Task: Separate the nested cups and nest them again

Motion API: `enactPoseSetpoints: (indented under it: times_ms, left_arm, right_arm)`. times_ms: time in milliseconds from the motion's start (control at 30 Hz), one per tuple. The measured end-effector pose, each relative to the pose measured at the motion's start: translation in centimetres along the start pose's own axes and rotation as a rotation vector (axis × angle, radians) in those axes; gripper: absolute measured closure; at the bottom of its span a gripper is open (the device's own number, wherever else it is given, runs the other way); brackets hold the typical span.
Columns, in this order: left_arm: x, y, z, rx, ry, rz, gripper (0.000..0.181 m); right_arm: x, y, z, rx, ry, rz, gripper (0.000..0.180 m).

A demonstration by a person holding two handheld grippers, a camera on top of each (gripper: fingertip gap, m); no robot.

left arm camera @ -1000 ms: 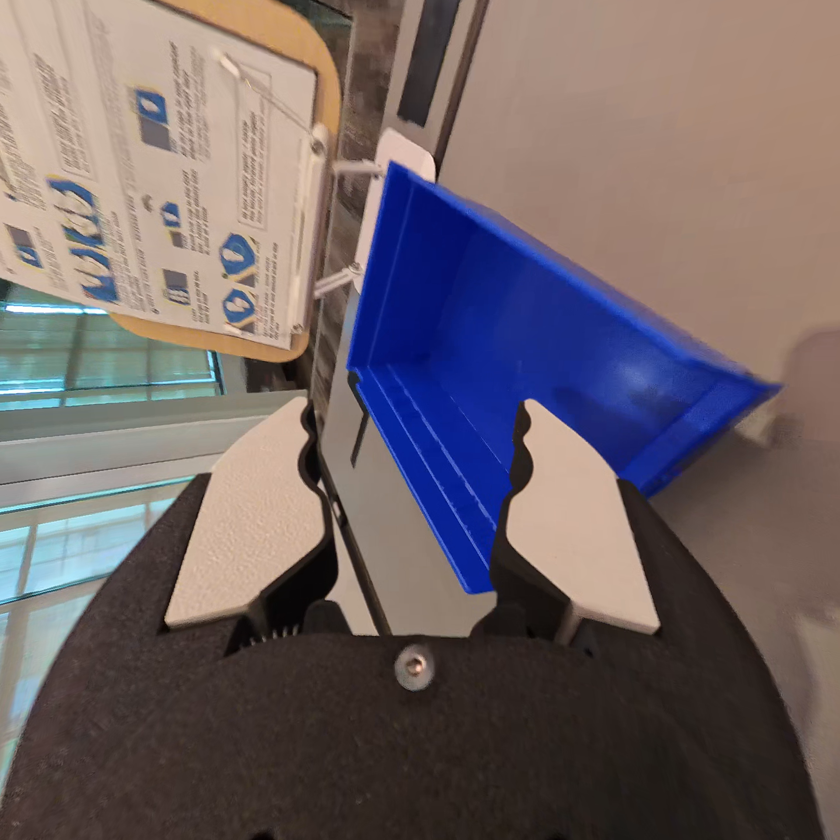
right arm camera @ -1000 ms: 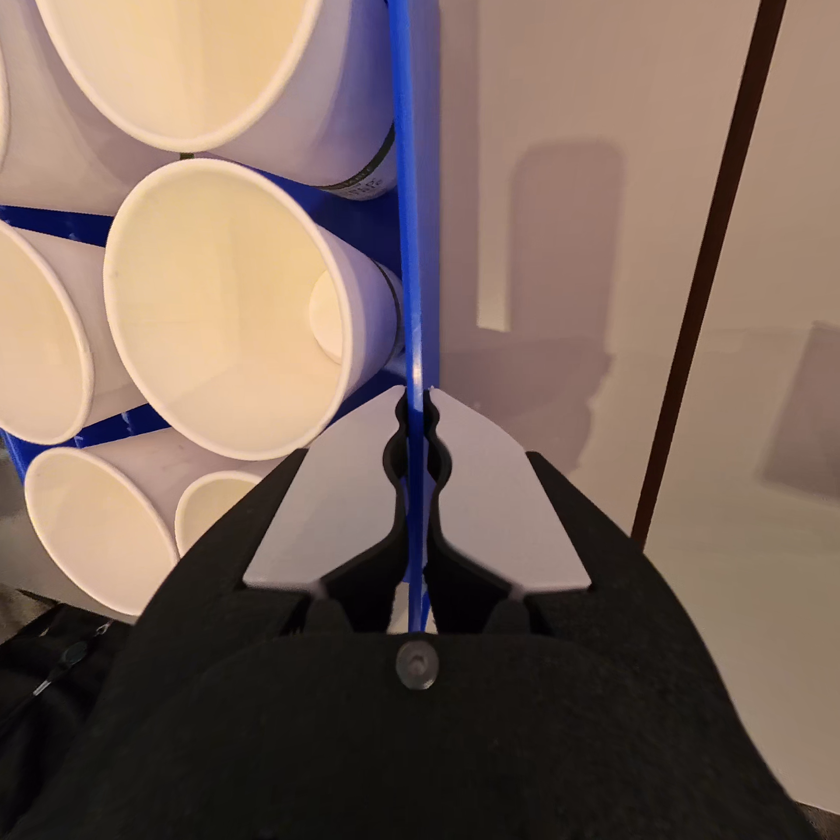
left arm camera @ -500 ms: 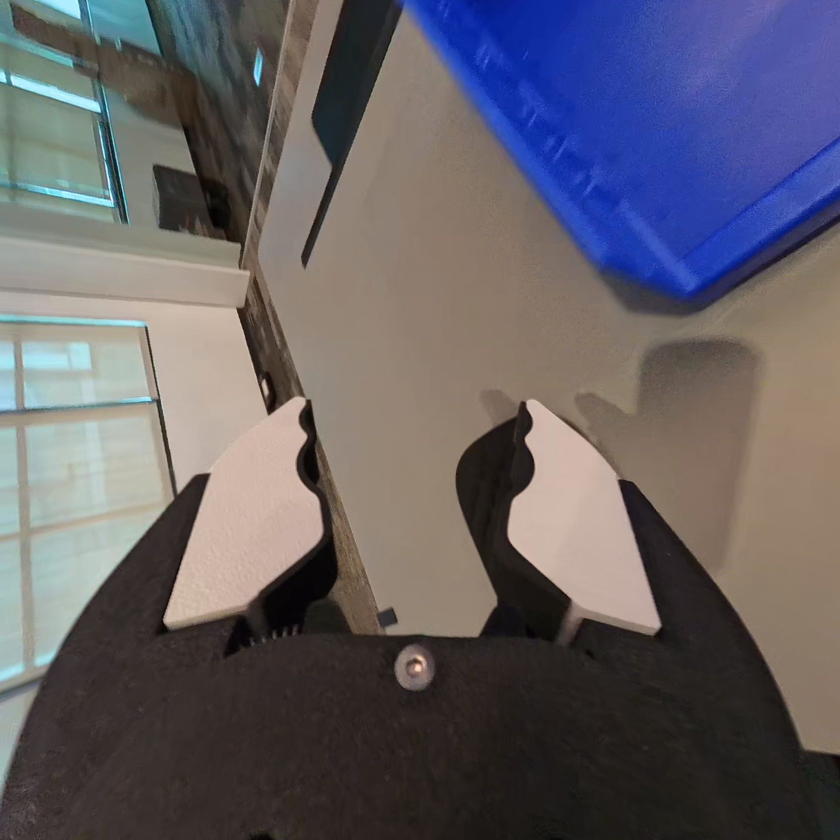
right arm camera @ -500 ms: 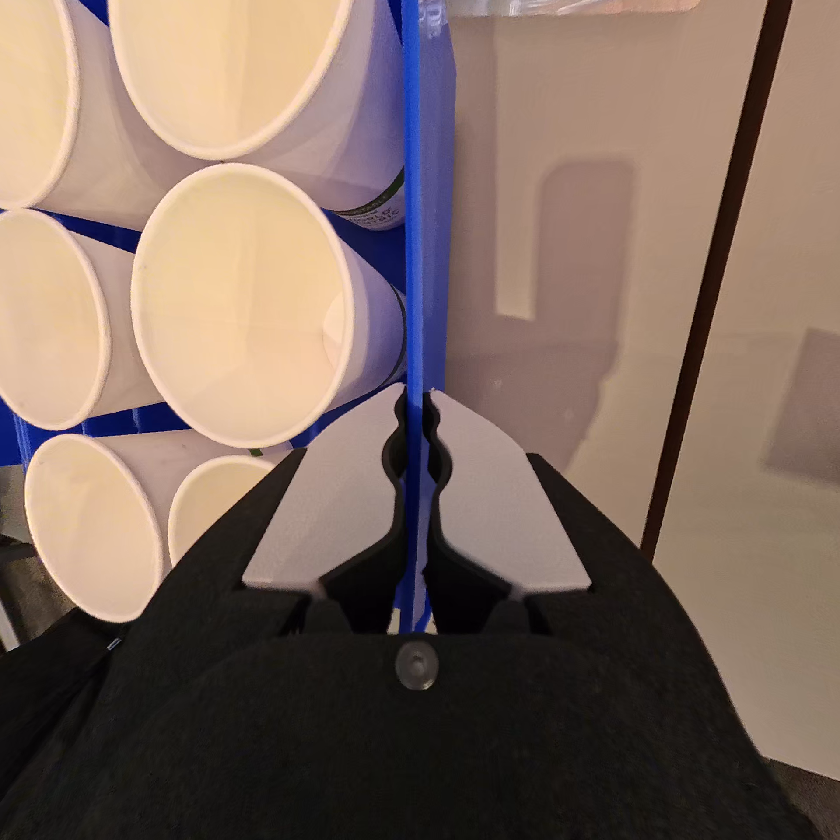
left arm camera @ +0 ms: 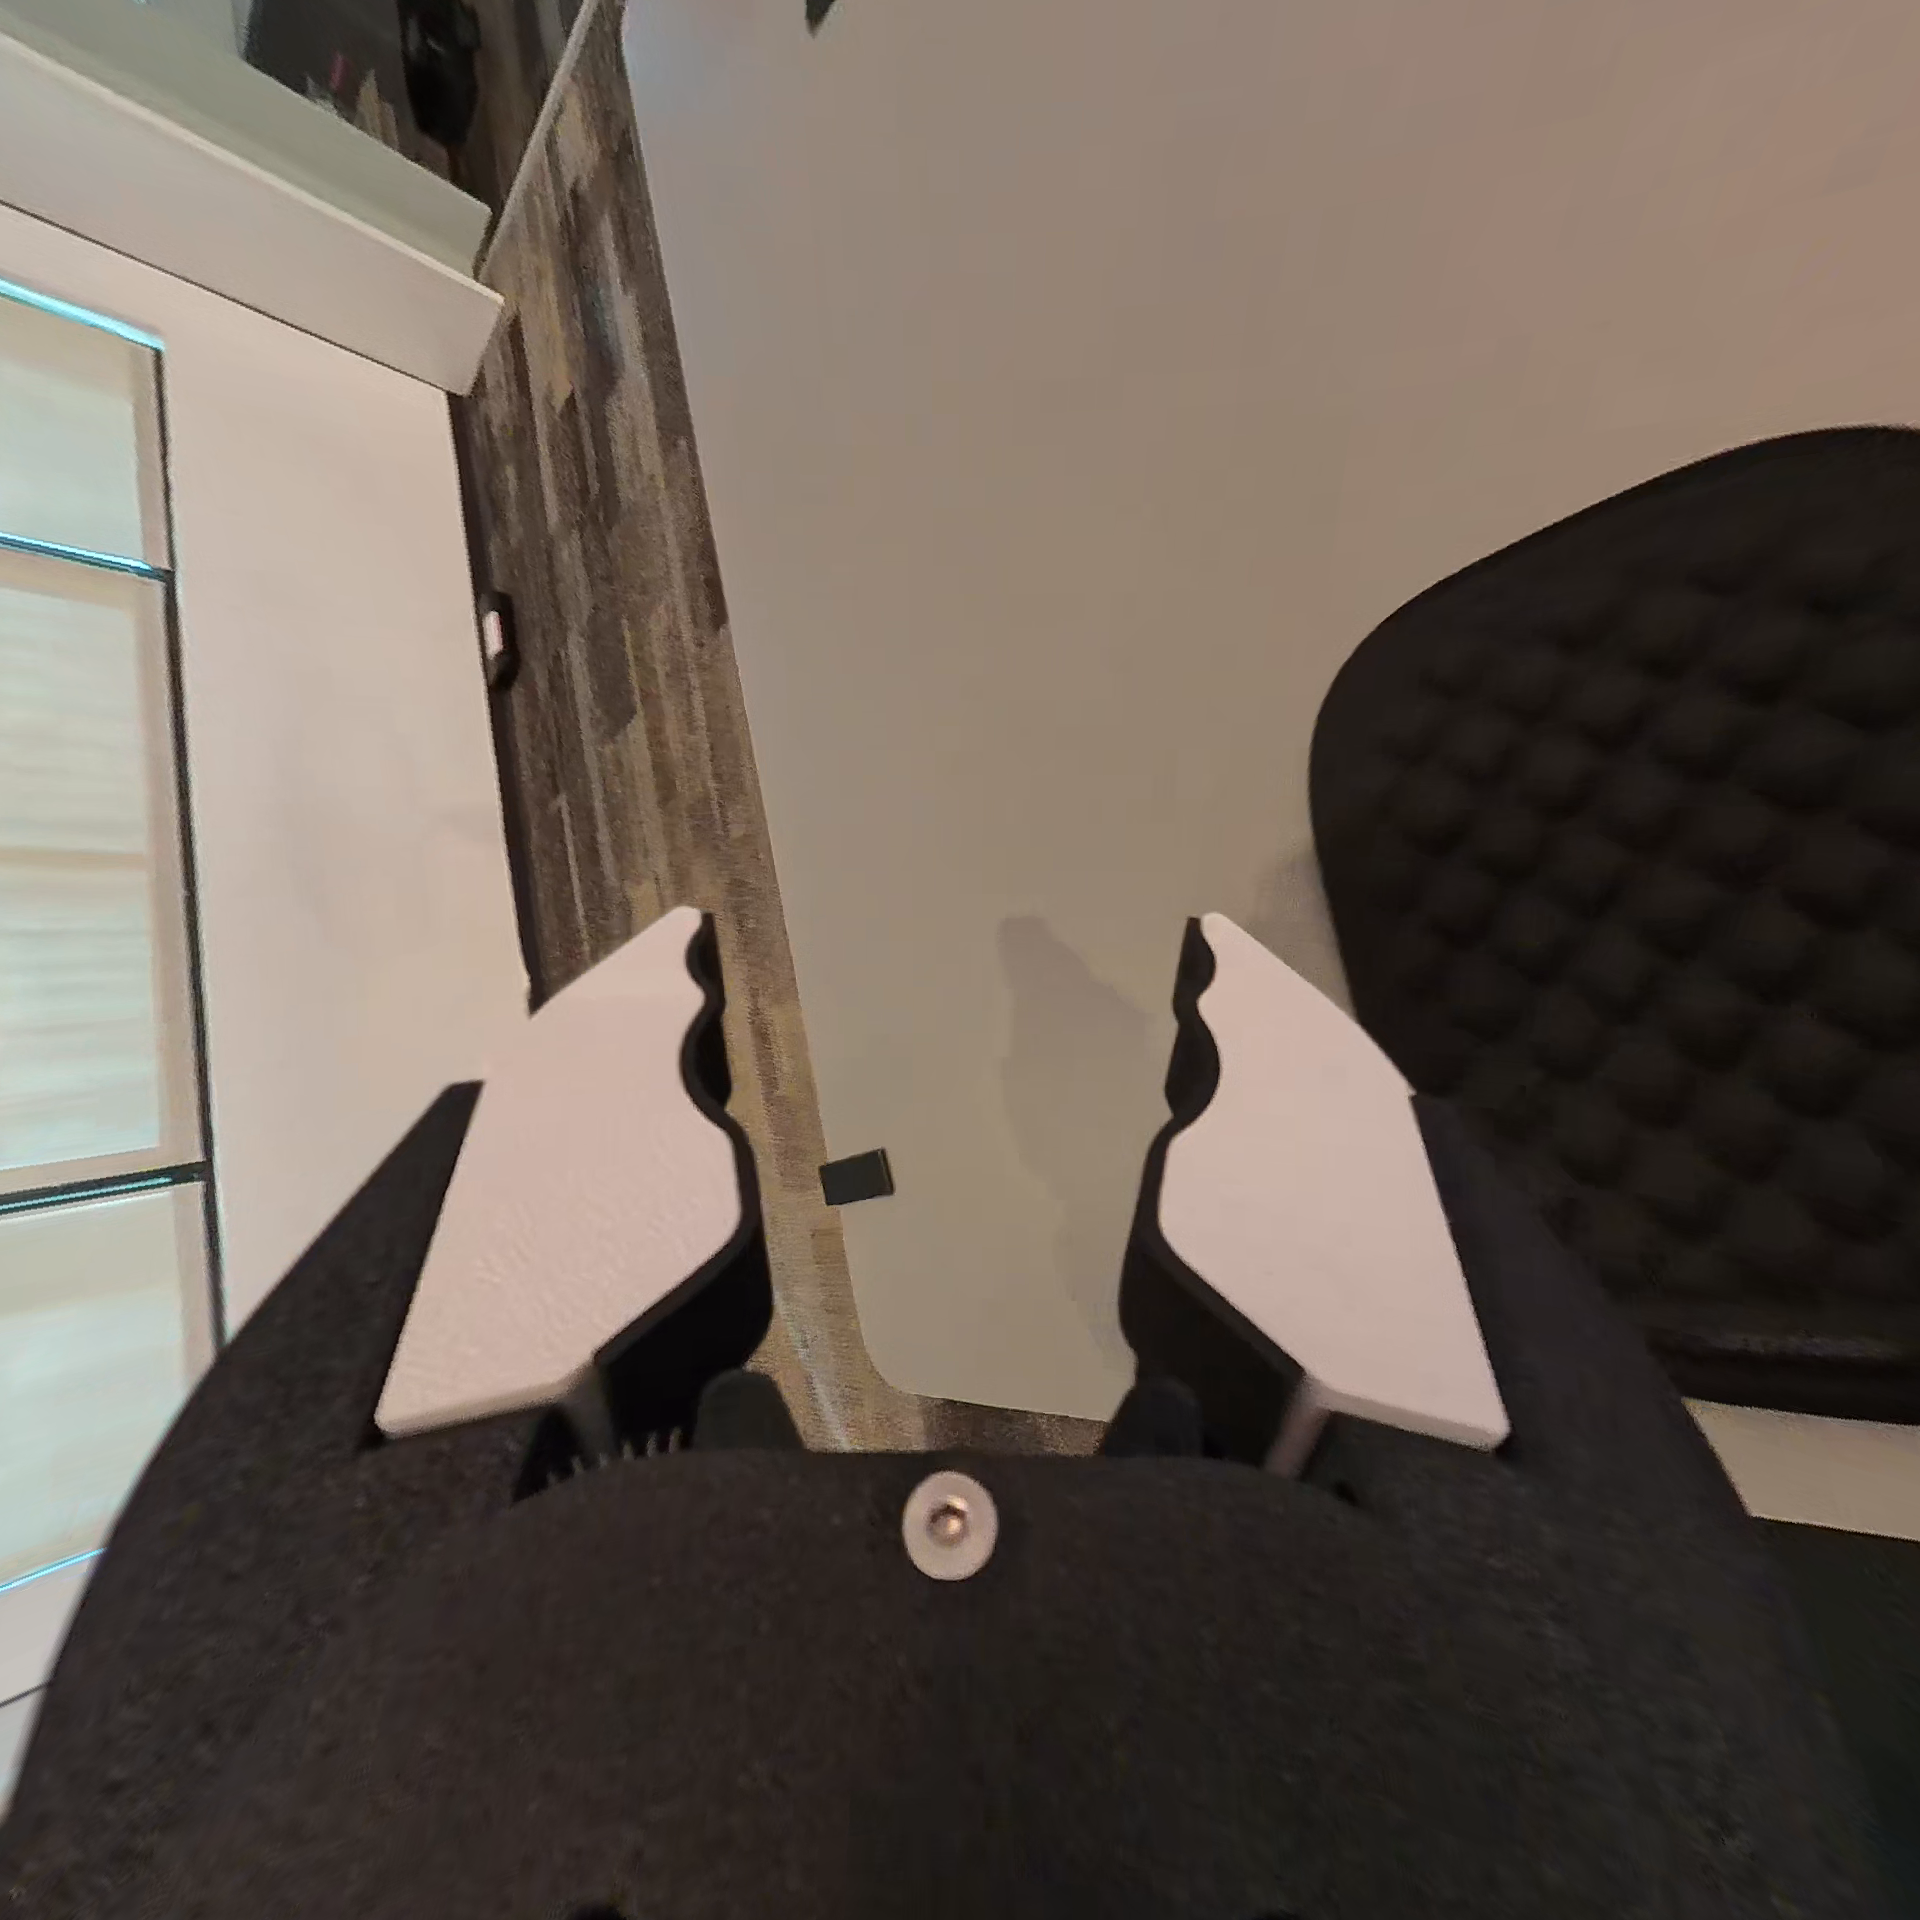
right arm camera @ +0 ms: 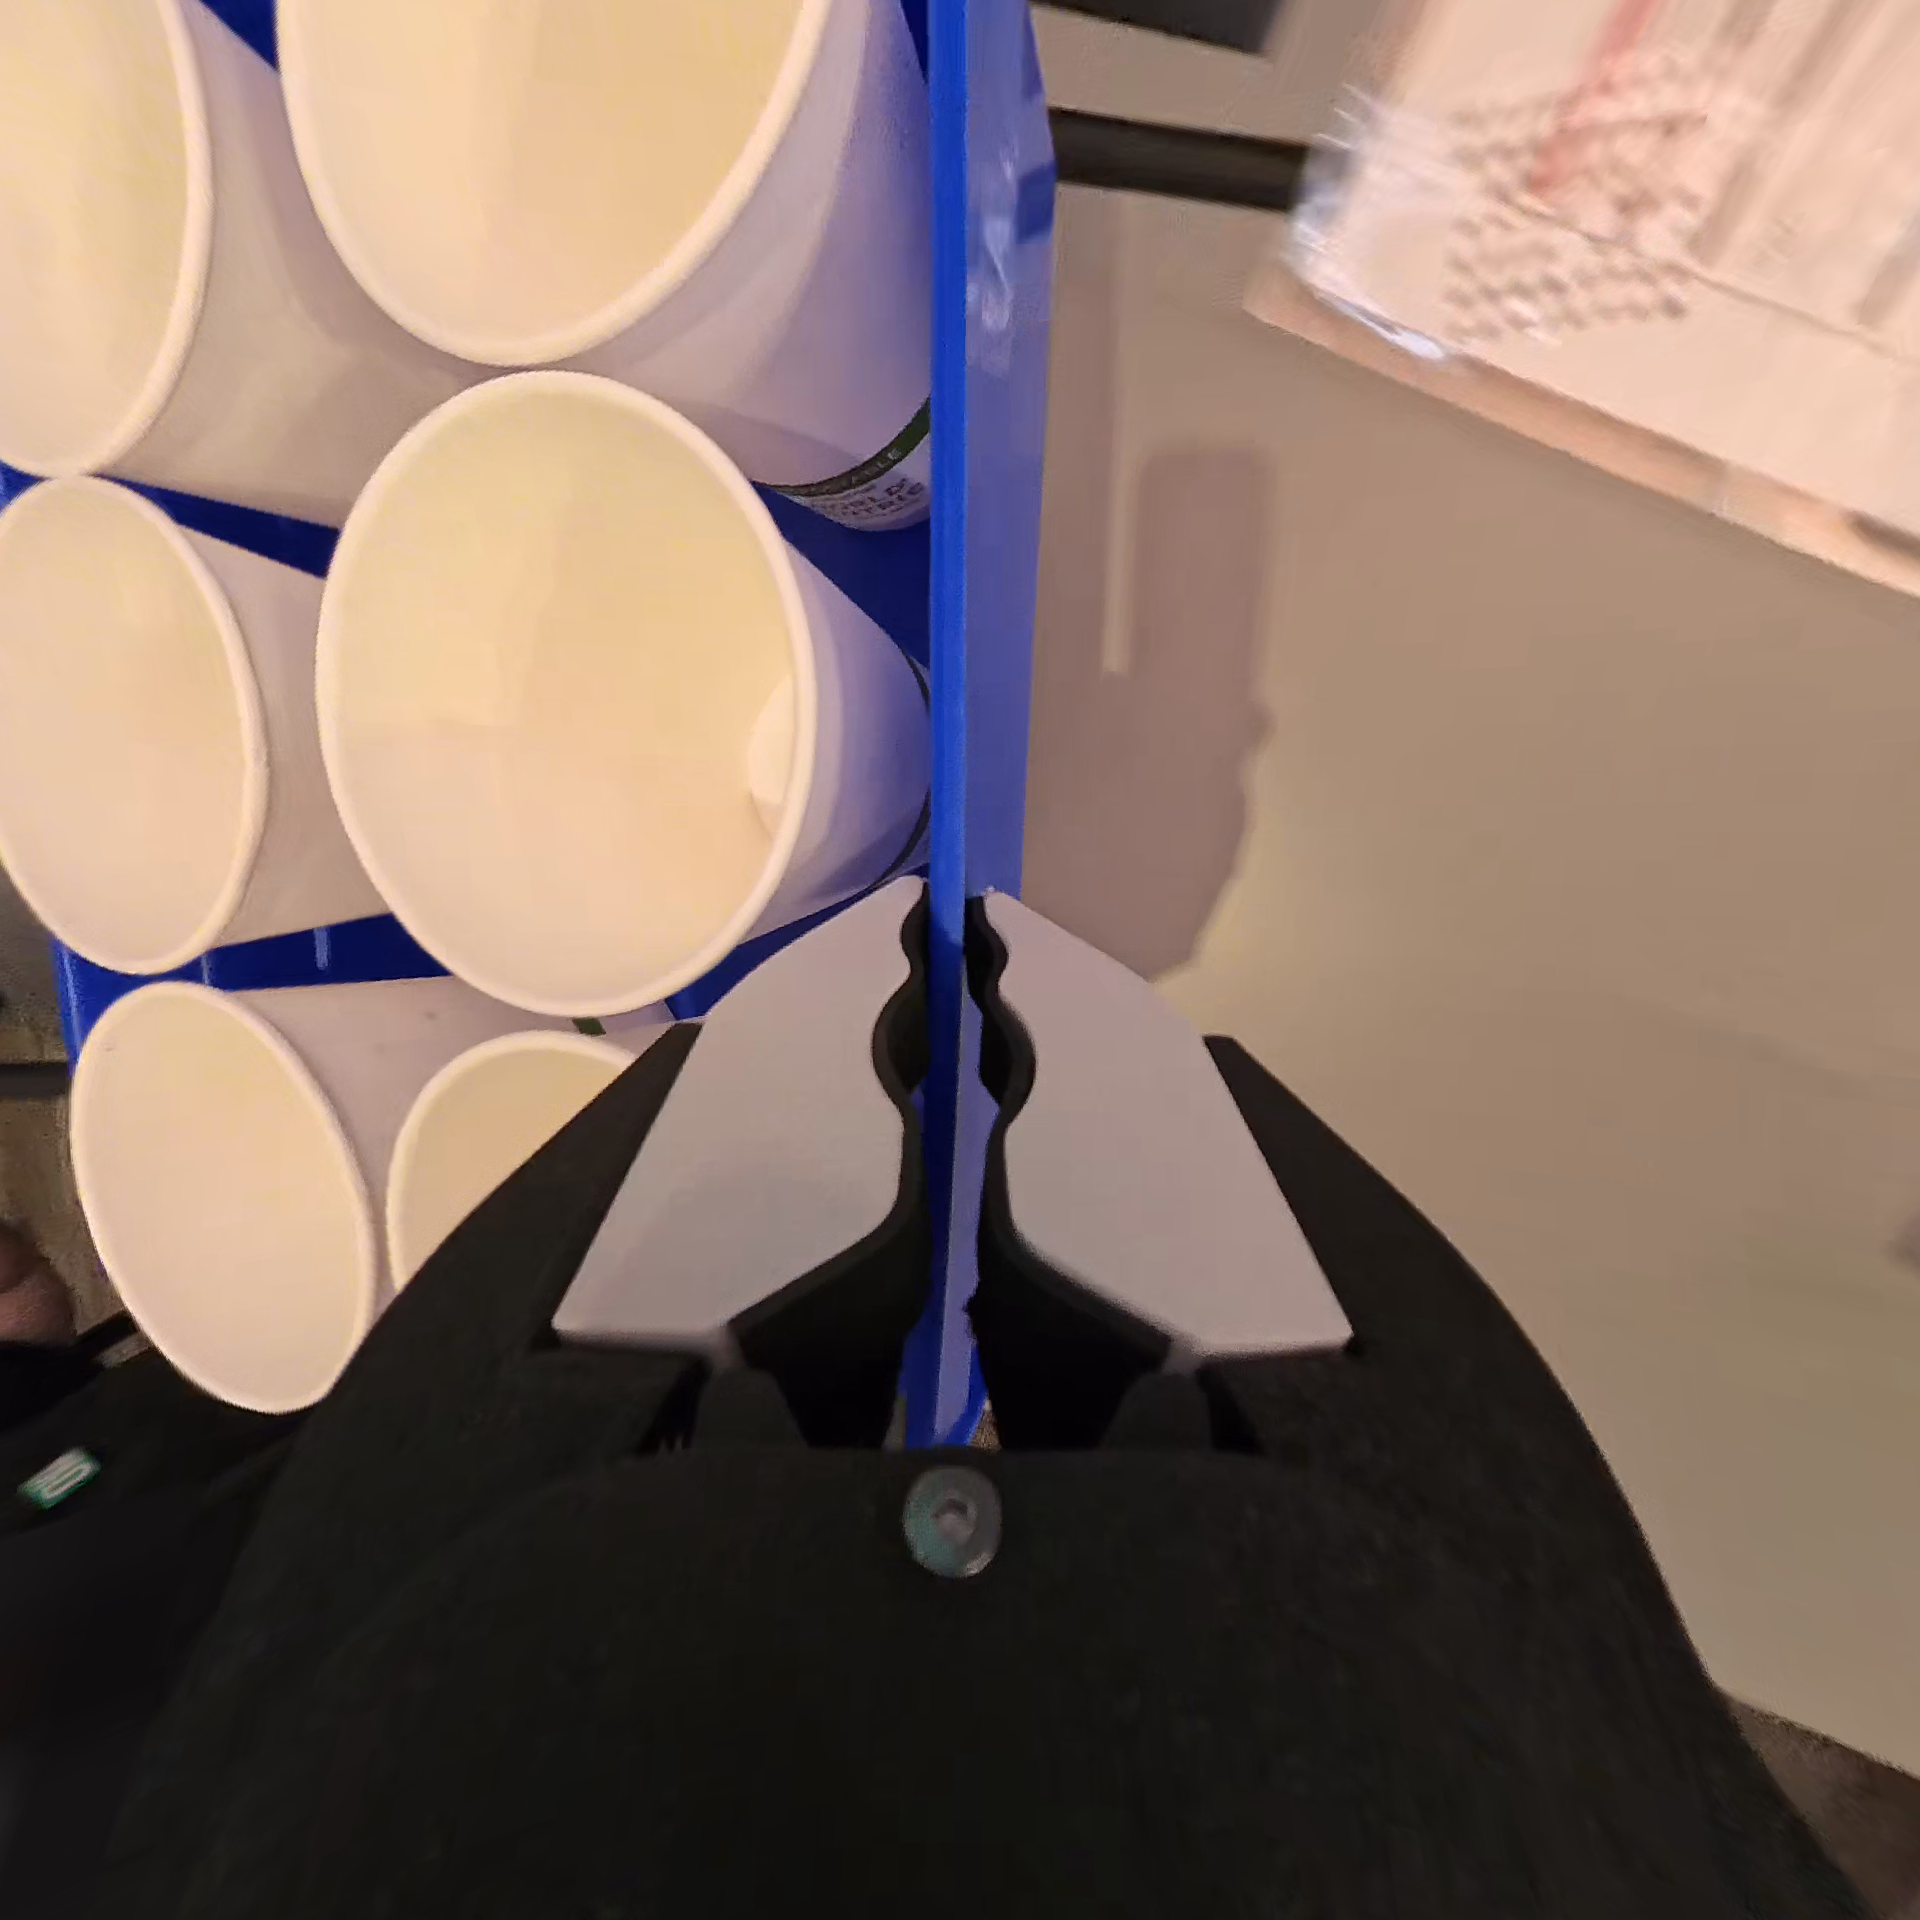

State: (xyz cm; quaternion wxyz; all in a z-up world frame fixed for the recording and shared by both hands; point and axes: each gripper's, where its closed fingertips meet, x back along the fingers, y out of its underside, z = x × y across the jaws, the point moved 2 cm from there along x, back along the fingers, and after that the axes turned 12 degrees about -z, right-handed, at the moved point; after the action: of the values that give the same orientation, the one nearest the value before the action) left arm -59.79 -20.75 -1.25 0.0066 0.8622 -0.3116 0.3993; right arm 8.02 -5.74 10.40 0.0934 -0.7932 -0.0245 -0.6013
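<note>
Cups (right arm camera: 561,686), white and lying loose in a tilted blue bin (right arm camera: 951,520) whose wall the right gripper (right arm camera: 948,914) clamped, could have spilled had that thin wall slipped, since the left gripper (left arm camera: 948,935), jaws apart and empty above the counter (left arm camera: 1039,520), gave no support.

bin wall (right arm camera: 951,623) pinched between right gripper (right arm camera: 948,904) fingers | cups (right arm camera: 561,686) in bin, left of wall, packed side by side | board (right arm camera: 1662,208) right of bin, over table (right arm camera: 1507,935) | left gripper (left arm camera: 951,935) spread over table edge | case (left arm camera: 1662,883) right of it on table
</note>
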Motion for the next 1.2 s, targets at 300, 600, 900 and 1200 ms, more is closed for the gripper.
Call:
enactPoseSetpoints:
  times_ms: [300, 600, 900, 1200]
  left_arm:
    - [-2.9, 3.4, -3.6, 0.113, 0.097, 0.040, 0.098]
    - [-3.2, 6.7, -8.6, 0.352, 0.216, 0.135, 0.096]
    - [-5.6, 7.1, -6.9, 0.434, 0.349, 0.178, 0.097]
    - [-8.0, 2.2, -2.0, 0.464, 0.470, 0.224, 0.094]
  right_arm:
    - [-6.7, -9.7, -25.9, 0.315, -0.157, -0.032, 0.175]
    - [-17.0, -16.2, -44.3, 0.460, -0.215, -0.030, 0.175]
    - [-28.5, -17.2, -50.4, 0.444, -0.137, -0.058, 0.175]
    - [-33.6, -16.1, -51.6, 0.398, -0.118, -0.063, 0.175]
